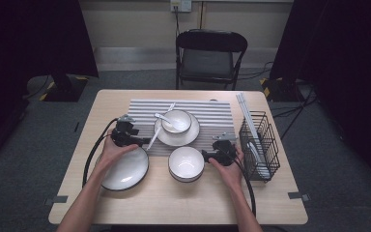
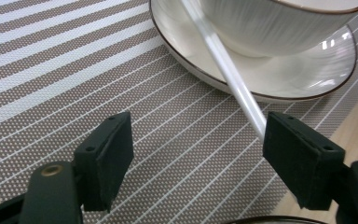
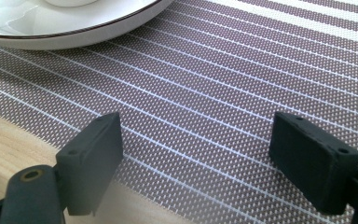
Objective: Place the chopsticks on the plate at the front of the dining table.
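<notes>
Worktop carries a striped mat across its far half; wire rack stands at 3 o'clock near the right edge w/ white chopsticks leaning out of it. Big dark-rimmed plate sits at 8 o'clock, partly under the left hand. Stacked bowls at 6 o'clock, just off the mat's near edge. Saucer w/ bowl and spoon sits mid-mat at 12.

Task thing — a white chopstick — lies slanted, its upper part on the saucer rim, lower tip on the mat beside the left gripper. Fingers stand wide; the stick touches or nearly touches the right one, not clamped. Right gripper hovers low over the mat at 4 o'clock, fingers wide, nothing between.

Progress, judged: early — pick-up not yet done, carry to the rack is left. Room: bare mat under both grippers; saucer rim crowds the left one, the stacked bowls sit close beside the right one.
</notes>
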`<state>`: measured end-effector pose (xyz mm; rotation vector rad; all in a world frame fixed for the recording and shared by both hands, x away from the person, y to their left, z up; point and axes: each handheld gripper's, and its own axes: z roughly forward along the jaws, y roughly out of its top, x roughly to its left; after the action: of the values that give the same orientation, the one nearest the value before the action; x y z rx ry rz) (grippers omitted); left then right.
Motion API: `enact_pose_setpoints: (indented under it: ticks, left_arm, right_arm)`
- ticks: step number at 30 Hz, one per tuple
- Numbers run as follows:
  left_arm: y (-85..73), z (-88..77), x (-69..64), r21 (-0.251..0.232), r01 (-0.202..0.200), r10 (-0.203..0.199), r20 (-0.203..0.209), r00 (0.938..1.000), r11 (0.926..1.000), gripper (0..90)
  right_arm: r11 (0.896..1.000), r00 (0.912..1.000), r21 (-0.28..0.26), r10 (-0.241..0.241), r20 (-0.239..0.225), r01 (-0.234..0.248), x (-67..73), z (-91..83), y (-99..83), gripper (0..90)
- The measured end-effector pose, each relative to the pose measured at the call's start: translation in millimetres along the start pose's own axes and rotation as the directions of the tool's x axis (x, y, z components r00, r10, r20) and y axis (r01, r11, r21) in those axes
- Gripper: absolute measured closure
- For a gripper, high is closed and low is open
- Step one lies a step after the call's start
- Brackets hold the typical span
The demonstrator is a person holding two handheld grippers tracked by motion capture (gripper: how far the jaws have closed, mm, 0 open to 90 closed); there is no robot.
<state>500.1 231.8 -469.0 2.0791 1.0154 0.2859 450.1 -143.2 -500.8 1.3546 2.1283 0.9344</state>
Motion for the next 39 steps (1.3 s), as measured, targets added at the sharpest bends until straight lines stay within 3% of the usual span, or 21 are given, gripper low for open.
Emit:
enact_pose_setpoints:
  ticks: [3,8,12,15,17,25,33,39]
  left_arm:
    - [-1.9,0.8,0.5,-0.01,-0.006,0.006,-0.013,0.9999,0.9999,27.1]
    - [-3.7,2.3,0.9,-0.005,0.0,0.0,0.001,1.0,1.0,26.8]
    - [-4.6,4.3,0.8,0.019,-0.004,0.004,0.003,1.0,0.9998,26.4]
    - [-3.9,5.3,-1.8,0.014,-0.002,0.002,0.004,1.0,0.9999,26.5]
    - [-3.1,5.5,-3.2,0.026,-0.026,0.026,0.002,0.9997,0.9993,26.8]
    - [-2.0,7.3,-7.4,0.022,-0.013,0.013,0.019,0.9997,0.9997,26.7]
    - [-1.5,10.6,-10.9,0.031,-0.028,0.027,0.032,0.9991,0.9991,26.3]
    - [0.9,12.2,-14.6,0.029,-0.03,0.029,0.02,0.9994,0.9991,25.5]
  right_arm:
    - [1.0,1.0,0.0,0.0,0.0,0.0,0.0,0.0,0.0,16.9]
    - [1.0,1.0,0.0,0.001,0.0,-0.001,0.0,0.0,0.0,16.9]
    - [1.0,1.0,0.0,0.0,0.0,0.0,0.0,0.0,0.0,16.9]
    - [1.0,1.0,0.0,0.001,0.0,-0.001,0.0,0.0,0.0,16.9]
    - [1.0,1.0,0.0,0.001,0.0,-0.001,0.0,0.0,0.0,16.9]
    - [1.0,1.0,0.0,0.001,0.0,-0.001,0.0,0.0,0.0,16.9]
    - [1.0,1.0,0.0,0.001,0.0,-0.001,0.0,0.0,0.0,16.8]
    - [1.0,1.0,0.0,0.001,0.0,-0.001,0.0,0.0,0.0,16.9]
